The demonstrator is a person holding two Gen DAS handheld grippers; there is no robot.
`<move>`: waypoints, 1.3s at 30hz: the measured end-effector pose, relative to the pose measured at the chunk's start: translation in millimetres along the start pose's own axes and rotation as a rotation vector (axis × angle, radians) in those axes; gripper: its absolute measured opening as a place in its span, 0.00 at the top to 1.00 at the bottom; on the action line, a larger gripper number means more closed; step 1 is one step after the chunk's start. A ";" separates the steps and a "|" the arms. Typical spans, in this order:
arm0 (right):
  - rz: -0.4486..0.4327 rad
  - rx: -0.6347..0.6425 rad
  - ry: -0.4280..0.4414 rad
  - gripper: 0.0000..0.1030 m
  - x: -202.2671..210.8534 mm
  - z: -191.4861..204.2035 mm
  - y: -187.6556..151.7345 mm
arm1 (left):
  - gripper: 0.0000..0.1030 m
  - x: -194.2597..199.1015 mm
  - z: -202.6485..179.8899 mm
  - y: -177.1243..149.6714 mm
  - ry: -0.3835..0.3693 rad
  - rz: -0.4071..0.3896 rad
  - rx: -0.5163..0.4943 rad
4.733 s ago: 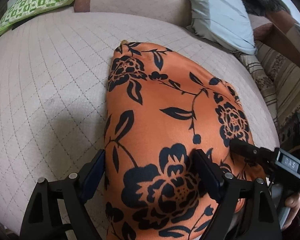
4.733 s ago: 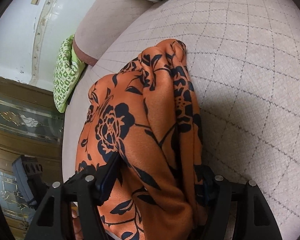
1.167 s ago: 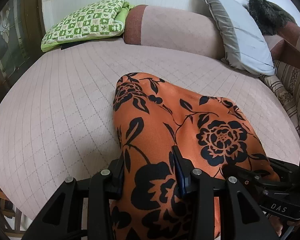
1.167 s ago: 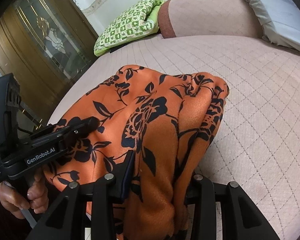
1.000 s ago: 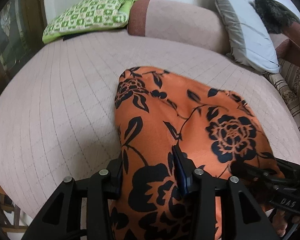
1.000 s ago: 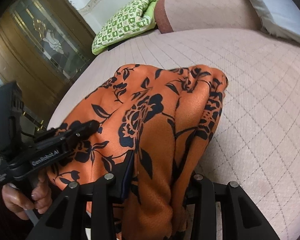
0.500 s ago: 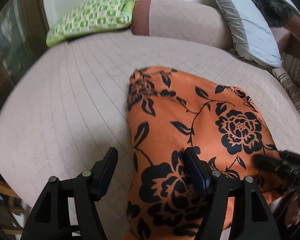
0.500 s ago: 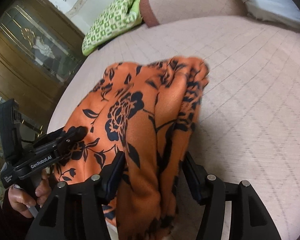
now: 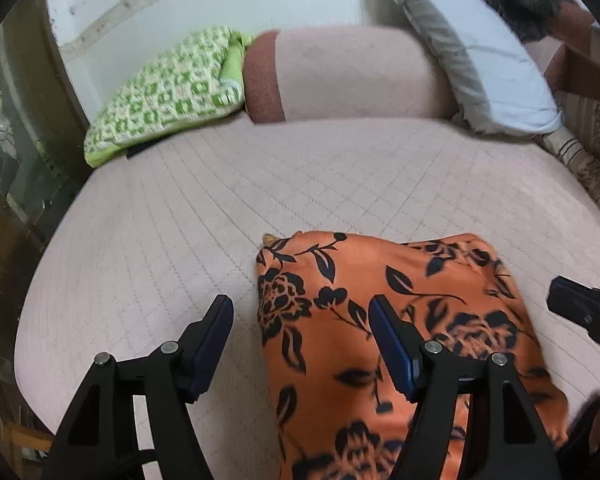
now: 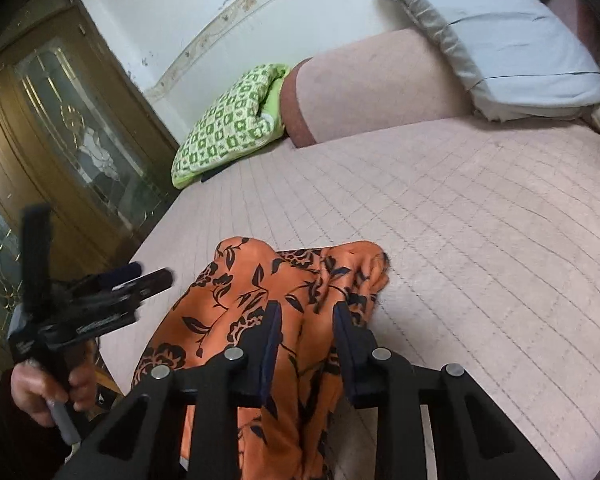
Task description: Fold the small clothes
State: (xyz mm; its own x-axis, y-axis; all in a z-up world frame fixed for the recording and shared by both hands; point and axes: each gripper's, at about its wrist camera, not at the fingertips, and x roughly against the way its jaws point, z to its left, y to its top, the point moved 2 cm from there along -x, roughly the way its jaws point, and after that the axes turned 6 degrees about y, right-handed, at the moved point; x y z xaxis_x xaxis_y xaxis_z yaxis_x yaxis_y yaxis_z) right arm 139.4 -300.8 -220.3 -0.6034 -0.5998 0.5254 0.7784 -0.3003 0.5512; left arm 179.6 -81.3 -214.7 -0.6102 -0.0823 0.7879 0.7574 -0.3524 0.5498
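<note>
In the left wrist view, the orange floral garment (image 9: pixel 400 320) is seen lying on the bed (image 9: pixel 180 240), its long axis running from near to far. The left gripper (image 9: pixel 300 344) is held wide, nothing between the jaws; the garment's left edge lies between them, its bulk to the right.

In the right wrist view, the right gripper (image 10: pixel 305 344) is seen narrowed around the garment's bunched right fold (image 10: pixel 320 280), apparently gripping it. The right hand is judged nearer.
</note>
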 end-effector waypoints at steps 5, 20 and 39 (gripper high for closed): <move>0.064 0.026 0.022 0.73 -33.5 7.3 6.5 | 0.31 -30.5 -6.8 4.6 -0.009 0.065 -0.018; 0.215 0.012 -0.053 0.74 -102.3 -17.1 2.8 | 0.29 -67.0 -17.5 -11.1 0.046 0.129 -0.040; 0.146 0.109 0.090 0.74 -3.1 56.2 -57.4 | 0.30 48.2 -21.5 -46.4 0.111 0.021 0.033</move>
State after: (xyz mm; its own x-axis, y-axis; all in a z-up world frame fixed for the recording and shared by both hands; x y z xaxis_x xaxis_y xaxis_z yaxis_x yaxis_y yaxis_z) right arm 86.8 -240.1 -217.1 -0.4642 -0.6963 0.5475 0.8300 -0.1261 0.5434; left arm 110.1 -88.9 -208.2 -0.6147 -0.1925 0.7649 0.7764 -0.3186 0.5437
